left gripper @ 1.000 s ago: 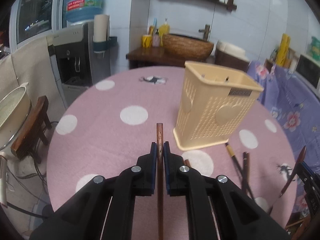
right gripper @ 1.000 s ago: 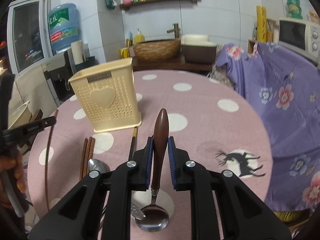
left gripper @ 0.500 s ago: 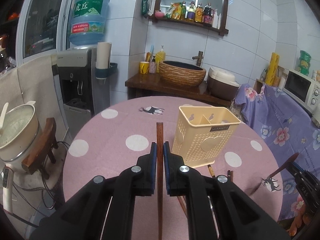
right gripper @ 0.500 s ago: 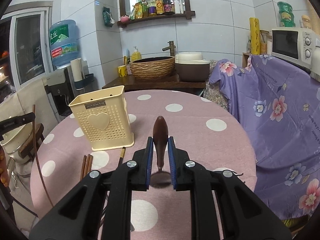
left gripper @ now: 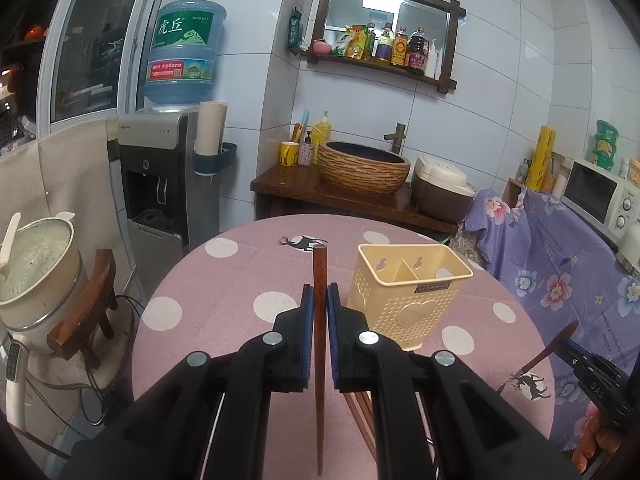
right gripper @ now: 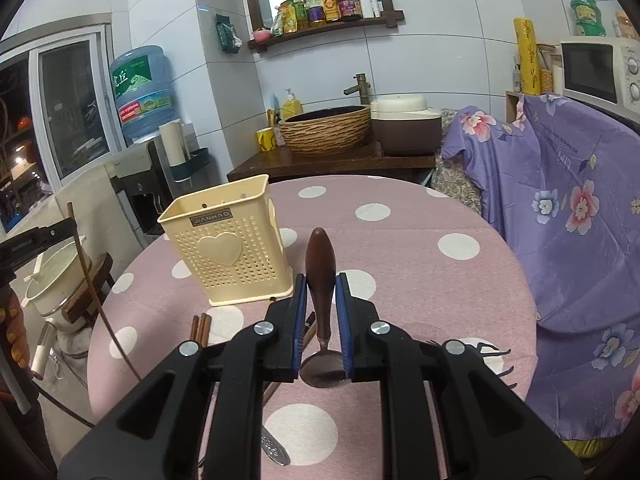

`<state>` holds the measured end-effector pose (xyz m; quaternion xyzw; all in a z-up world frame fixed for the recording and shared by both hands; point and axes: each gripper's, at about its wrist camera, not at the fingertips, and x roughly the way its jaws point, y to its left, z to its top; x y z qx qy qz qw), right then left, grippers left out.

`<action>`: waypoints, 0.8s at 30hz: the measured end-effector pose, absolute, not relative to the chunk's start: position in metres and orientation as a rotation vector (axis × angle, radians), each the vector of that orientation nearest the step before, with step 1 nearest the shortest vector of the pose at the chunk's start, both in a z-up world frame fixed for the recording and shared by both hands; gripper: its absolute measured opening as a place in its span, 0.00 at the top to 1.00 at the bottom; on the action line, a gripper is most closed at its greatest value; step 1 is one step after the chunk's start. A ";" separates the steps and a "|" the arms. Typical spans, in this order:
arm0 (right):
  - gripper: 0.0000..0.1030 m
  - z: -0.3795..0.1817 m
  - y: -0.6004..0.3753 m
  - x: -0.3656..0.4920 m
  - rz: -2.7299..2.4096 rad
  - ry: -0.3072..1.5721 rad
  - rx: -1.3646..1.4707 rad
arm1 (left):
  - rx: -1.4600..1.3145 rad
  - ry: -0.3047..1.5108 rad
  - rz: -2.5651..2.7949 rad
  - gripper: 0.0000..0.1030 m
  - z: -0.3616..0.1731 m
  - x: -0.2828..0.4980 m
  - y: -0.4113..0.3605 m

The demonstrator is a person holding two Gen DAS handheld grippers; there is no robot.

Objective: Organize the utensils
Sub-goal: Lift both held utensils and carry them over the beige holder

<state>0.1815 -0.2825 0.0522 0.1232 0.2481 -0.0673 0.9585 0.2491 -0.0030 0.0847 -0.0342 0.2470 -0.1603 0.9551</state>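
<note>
My left gripper (left gripper: 319, 292) is shut on a brown wooden chopstick (left gripper: 319, 344), held above the pink dotted table (left gripper: 224, 292). The cream utensil holder (left gripper: 404, 300) with two compartments stands just right of it. My right gripper (right gripper: 320, 280) is shut on a spoon (right gripper: 320, 276) by its dark brown handle, bowl end hanging toward me. In the right wrist view the holder (right gripper: 230, 244) sits ahead to the left, and the left gripper (right gripper: 36, 238) with its chopstick (right gripper: 94, 292) shows at the far left. The right gripper with the spoon (left gripper: 540, 352) appears at the right edge of the left wrist view.
More chopsticks (right gripper: 200, 326) and a metal utensil handle (right gripper: 274, 450) lie on the table near its front edge. A purple flowered cloth (right gripper: 560, 216) covers furniture on the right. A white pot (left gripper: 32, 272) on a stool and a water dispenser (left gripper: 160, 184) stand left of the table.
Both grippers have risen with their utensils, so the table and holder look lower and farther away. The left one rose more. Neither grip has altered.
</note>
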 end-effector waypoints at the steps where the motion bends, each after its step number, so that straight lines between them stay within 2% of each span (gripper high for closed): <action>1: 0.85 0.054 -0.282 0.182 -0.135 0.497 0.247 | -0.069 0.497 -0.327 0.92 0.087 0.249 -0.003; 10: 0.85 0.077 -0.282 0.203 -0.086 0.497 0.232 | -0.084 0.462 -0.333 0.92 0.111 0.258 -0.004; 24: 0.85 0.185 -0.262 0.286 0.008 0.389 0.219 | -0.131 0.356 -0.393 0.92 0.223 0.296 -0.040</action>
